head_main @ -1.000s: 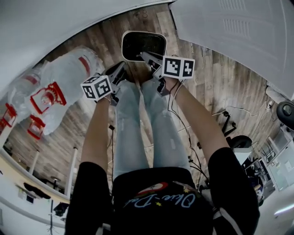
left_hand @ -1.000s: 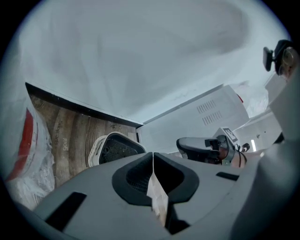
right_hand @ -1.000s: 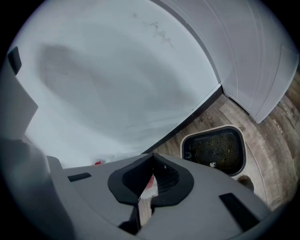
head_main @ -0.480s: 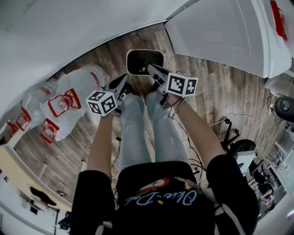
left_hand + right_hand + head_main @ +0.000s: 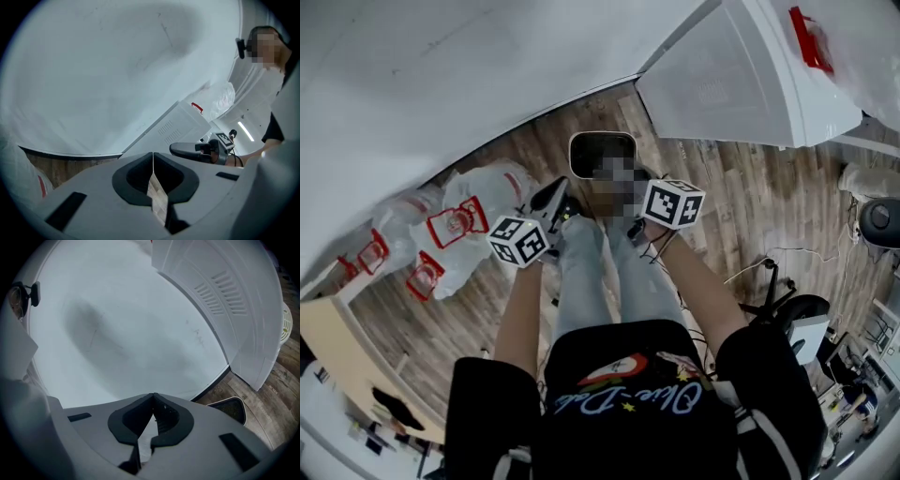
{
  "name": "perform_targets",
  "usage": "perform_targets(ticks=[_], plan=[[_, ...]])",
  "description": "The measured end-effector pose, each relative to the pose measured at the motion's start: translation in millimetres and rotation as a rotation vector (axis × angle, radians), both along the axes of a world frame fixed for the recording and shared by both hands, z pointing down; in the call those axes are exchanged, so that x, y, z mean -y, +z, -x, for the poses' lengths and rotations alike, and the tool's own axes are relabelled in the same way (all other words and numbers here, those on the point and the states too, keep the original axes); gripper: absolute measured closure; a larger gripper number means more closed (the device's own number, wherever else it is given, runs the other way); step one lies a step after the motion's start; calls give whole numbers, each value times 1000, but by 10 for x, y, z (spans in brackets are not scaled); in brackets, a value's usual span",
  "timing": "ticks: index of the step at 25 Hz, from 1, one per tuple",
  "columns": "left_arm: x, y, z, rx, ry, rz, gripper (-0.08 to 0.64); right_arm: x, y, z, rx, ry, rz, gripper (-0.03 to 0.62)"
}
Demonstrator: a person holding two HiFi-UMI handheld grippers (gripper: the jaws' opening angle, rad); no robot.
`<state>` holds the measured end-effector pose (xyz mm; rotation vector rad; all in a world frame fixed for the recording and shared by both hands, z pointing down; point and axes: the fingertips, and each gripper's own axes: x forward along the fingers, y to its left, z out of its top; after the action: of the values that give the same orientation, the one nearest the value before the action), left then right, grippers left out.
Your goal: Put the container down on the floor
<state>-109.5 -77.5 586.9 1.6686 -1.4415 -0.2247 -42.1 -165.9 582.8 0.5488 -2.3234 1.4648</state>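
It looks like an office or lab workroom, with a wood-plank floor (image 5: 750, 202), a swivel chair (image 5: 794, 307), loose cables (image 5: 742, 270) and a table (image 5: 342, 356) at the edge.

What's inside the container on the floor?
Only a dark interior shows in the container; no contents visible. The right gripper covers its near part, so that bit is unseen.

White red-printed bags (image 5: 492, 192), white cabinet (image 5: 722, 84), white wall (image 5: 441, 75)
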Motion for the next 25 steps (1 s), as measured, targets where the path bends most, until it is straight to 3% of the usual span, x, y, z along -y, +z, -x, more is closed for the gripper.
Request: perform_targets(ticks=[12,17,25], plan=[[47,-1052,35,102,12,-99,552,43,-1028,-82,65,11,-151,592],[45,-1503,8,147,24,-148,552,59,-1498,-60,135,26,-208,592],[2,-1997,-33,141,-2,-212,552,-20,-2065,-13,193,-20,-311,592]])
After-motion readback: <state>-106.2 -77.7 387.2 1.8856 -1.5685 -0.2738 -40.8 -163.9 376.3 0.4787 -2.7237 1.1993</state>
